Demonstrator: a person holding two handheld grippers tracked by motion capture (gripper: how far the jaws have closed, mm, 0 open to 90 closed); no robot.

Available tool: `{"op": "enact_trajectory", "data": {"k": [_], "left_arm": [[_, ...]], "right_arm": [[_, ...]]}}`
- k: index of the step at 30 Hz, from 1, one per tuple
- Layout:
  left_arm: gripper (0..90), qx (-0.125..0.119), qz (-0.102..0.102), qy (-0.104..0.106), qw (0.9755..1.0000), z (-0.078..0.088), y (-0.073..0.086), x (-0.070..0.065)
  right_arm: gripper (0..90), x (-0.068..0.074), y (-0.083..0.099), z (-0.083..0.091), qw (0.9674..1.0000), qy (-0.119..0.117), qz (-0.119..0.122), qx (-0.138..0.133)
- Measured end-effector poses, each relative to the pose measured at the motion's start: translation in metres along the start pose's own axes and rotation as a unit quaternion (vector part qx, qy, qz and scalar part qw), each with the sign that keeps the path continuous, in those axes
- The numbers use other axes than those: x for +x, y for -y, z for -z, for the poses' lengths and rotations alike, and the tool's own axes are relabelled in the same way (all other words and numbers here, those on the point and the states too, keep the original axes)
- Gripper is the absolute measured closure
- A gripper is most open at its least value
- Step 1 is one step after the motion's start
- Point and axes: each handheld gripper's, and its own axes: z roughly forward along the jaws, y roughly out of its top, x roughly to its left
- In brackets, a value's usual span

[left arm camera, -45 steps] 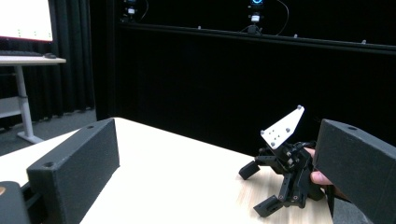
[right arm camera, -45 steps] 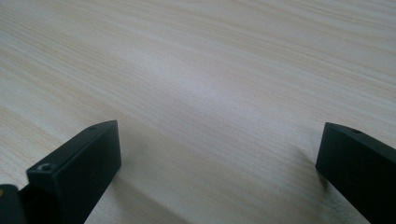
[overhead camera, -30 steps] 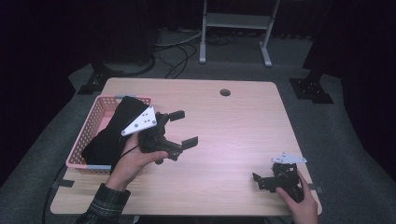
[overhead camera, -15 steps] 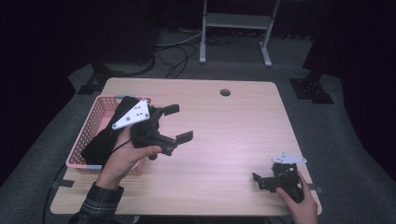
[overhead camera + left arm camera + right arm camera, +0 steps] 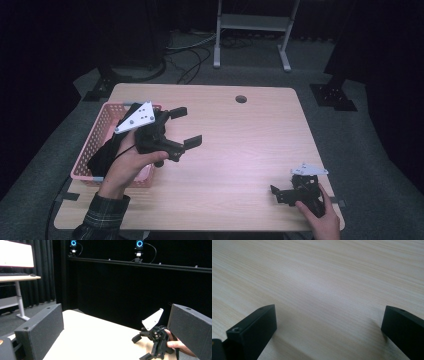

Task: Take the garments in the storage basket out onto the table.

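Overhead, a wooden table (image 5: 240, 150) is standing in a dark room, with a pink basket (image 5: 102, 130) sitting along its left edge. Something black (image 5: 102, 155) is lying inside the basket; what it is cannot be told. A small round hole (image 5: 241, 99) is showing near the table's far edge, and a metal stand (image 5: 252, 22) is standing on the floor beyond.

The left gripper (image 5: 186, 127) is hanging in the air just beside the basket's right wall, tilted, its jaws spread wide and holding nothing. The left hand (image 5: 131, 162) is gripping it from below, a plaid sleeve (image 5: 102, 215) trailing behind. Nothing is lying between this gripper and the open tabletop.

The right gripper (image 5: 276, 192) is resting low at the table's near right corner, held by the right hand (image 5: 322, 222). In the right gripper view its jaws are standing wide apart over bare wood, empty.

Compared with a second ago, the left gripper is sitting farther back and nearer the basket, while the right gripper is staying where it was.
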Motion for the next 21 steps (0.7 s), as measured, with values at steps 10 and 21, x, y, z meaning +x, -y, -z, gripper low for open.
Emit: {"op": "enact_trajectory", "data": {"k": [10, 21], "left_arm": [[0.0, 0.002, 0.003, -0.032, 0.9995, 0.019, -0.002, 0.013], [0.0, 0.013, -0.007, -0.054, 0.9984, 0.029, -0.002, 0.021]], "right_arm": [[0.0, 0.000, 0.000, 0.000, 1.0000, 0.000, 0.000, 0.000], [0.0, 0.000, 0.000, 0.000, 1.0000, 0.000, 0.000, 0.000]]}}
